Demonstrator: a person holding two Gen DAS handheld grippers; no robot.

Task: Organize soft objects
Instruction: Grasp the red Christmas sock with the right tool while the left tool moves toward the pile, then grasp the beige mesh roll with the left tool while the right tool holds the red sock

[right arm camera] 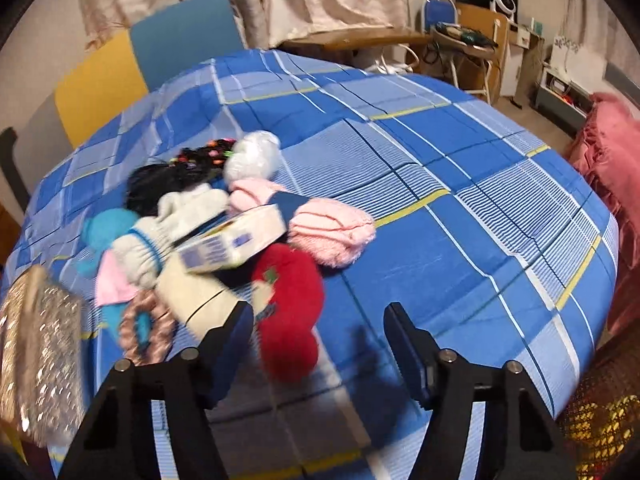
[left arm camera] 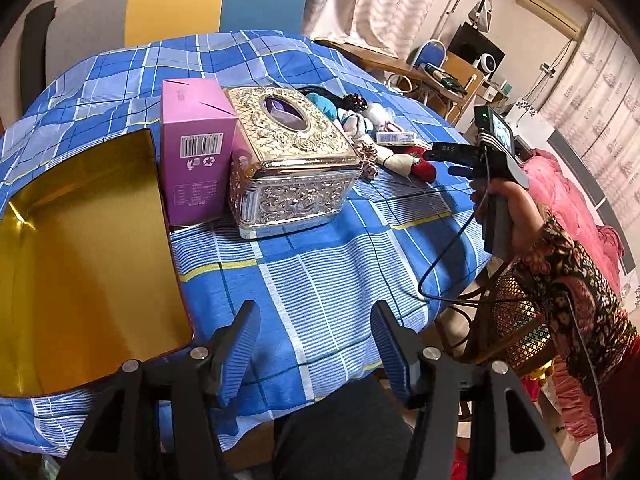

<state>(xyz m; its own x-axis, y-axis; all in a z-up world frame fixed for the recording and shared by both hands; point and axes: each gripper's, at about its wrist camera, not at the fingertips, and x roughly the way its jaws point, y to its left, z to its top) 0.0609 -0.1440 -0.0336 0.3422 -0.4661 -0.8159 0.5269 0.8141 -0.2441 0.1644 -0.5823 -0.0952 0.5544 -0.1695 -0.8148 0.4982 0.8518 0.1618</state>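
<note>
A heap of soft things lies on the blue checked tablecloth (right arm camera: 440, 240): a red plush piece (right arm camera: 288, 312), a pink knit hat (right arm camera: 332, 232), white knit socks (right arm camera: 172, 228), a light blue piece (right arm camera: 106, 228), a pink scrunchie (right arm camera: 144, 328) and black hair ties (right arm camera: 200, 160). A small cardboard packet (right arm camera: 232, 240) rests on top. My right gripper (right arm camera: 320, 312) hangs open just over the red plush, its pads not touching it. In the left wrist view the right gripper (left arm camera: 444, 164) points at the heap (left arm camera: 384, 140). My left gripper (left arm camera: 316, 312) is open over bare cloth, holding nothing.
An open golden tin (left arm camera: 80, 260) sits at the left, beside a pink carton (left arm camera: 196, 148) and an ornate silver tissue box (left arm camera: 292, 160). A person's hand and patterned sleeve (left arm camera: 560, 264) hold the right gripper. A gold mesh basket (left arm camera: 516, 320) stands below the table's right edge.
</note>
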